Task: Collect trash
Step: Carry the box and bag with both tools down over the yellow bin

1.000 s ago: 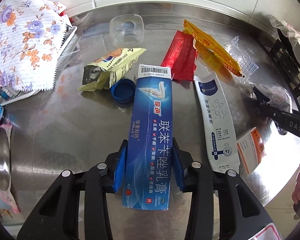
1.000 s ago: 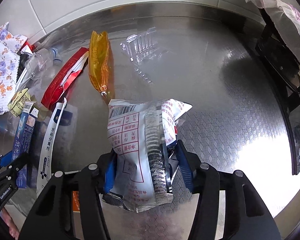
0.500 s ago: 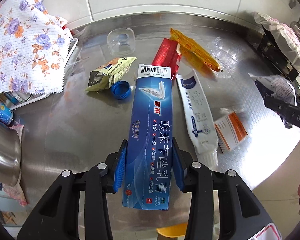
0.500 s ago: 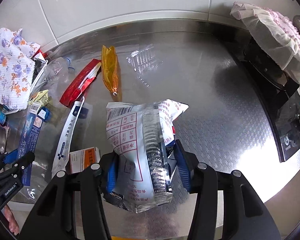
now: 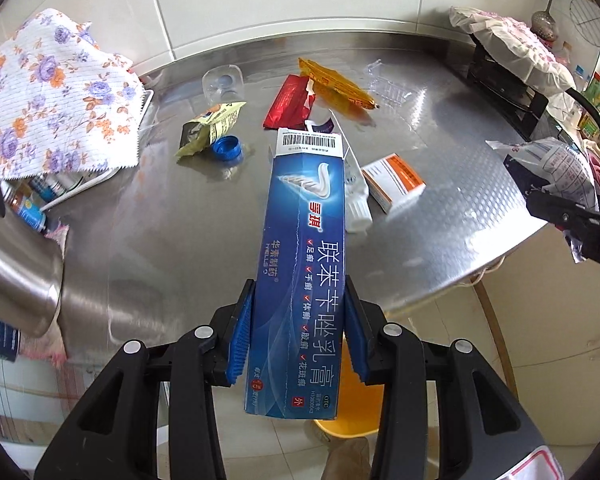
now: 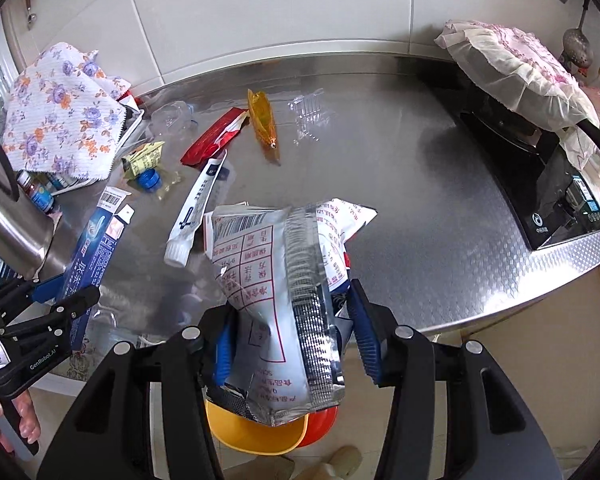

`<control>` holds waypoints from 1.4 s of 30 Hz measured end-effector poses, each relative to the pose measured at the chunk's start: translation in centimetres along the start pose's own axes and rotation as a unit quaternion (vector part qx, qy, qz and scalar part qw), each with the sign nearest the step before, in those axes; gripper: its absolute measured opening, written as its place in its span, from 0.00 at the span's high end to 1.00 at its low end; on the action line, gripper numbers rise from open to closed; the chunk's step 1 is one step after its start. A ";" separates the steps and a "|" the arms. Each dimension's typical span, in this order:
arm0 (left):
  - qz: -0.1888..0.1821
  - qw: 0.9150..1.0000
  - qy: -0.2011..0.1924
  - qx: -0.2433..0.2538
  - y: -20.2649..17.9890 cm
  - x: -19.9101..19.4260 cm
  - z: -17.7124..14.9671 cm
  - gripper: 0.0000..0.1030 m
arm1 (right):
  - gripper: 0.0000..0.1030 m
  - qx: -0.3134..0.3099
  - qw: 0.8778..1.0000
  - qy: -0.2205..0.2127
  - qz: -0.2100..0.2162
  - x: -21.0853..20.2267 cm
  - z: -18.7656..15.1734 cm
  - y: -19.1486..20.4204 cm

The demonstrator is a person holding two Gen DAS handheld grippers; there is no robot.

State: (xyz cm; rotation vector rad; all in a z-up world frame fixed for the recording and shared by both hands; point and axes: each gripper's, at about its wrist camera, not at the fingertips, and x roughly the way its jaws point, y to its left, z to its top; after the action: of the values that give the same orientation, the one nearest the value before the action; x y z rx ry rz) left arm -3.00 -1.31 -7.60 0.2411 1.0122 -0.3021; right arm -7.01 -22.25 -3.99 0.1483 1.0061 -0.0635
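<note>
My left gripper [image 5: 298,332] is shut on a long blue carton [image 5: 308,264], held lengthwise between the blue pads. My right gripper [image 6: 292,340] is shut on a crumpled silver-and-white foil bag [image 6: 276,264]. Both are held above the front edge of the steel counter [image 6: 420,208]. Under the right gripper stand a yellow bin [image 6: 252,432] and a red bin [image 6: 320,424] on the floor. On the counter lie a white tube [image 6: 196,208], a red wrapper [image 6: 214,140], an orange wrapper [image 6: 264,120], a clear plastic tray [image 6: 310,116], a blue cap [image 6: 148,179] and a small orange-white box [image 5: 394,182].
A floral cloth [image 6: 60,112] covers items at the back left, with a steel kettle [image 6: 8,216] in front of it. A black stove [image 6: 540,184] with a cloth-covered pot [image 6: 512,68] fills the right end. A hand [image 6: 16,420] grips the left tool.
Both grippers have drawn back and up from the counter with their loads. The counter's front edge and the bins below have come into view.
</note>
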 end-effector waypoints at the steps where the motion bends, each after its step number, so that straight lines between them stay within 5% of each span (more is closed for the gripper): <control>1: 0.001 1.000 0.000 -0.005 -0.3 -0.4 -0.6 0.60 | 0.50 -0.005 1.000 0.000 0.003 -0.5 -0.6 -0.1; 11: 0.015 0.999 0.017 -0.044 -5.2 -3.8 -7.6 0.60 | 0.50 -0.051 0.998 0.017 0.034 -4.3 -6.5 -1.6; 19: 0.011 0.997 0.074 -0.036 -7.6 -2.9 -14.1 0.60 | 0.50 -0.086 0.993 0.063 0.049 -4.1 -12.1 -1.3; 29: 0.003 0.988 0.157 0.003 -6.8 4.5 -19.2 0.60 | 0.50 -0.095 0.982 0.156 0.052 3.2 -18.9 0.3; 42: -0.030 0.976 0.211 0.045 -6.4 13.8 -23.2 0.60 | 0.50 -0.125 0.961 0.234 0.075 15.3 -24.1 2.7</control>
State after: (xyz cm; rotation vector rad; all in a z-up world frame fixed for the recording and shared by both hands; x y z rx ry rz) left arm -16.89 -1.36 -31.61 0.3676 1.4299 -0.3615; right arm -18.69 -15.67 -29.33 0.0051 1.4617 0.2481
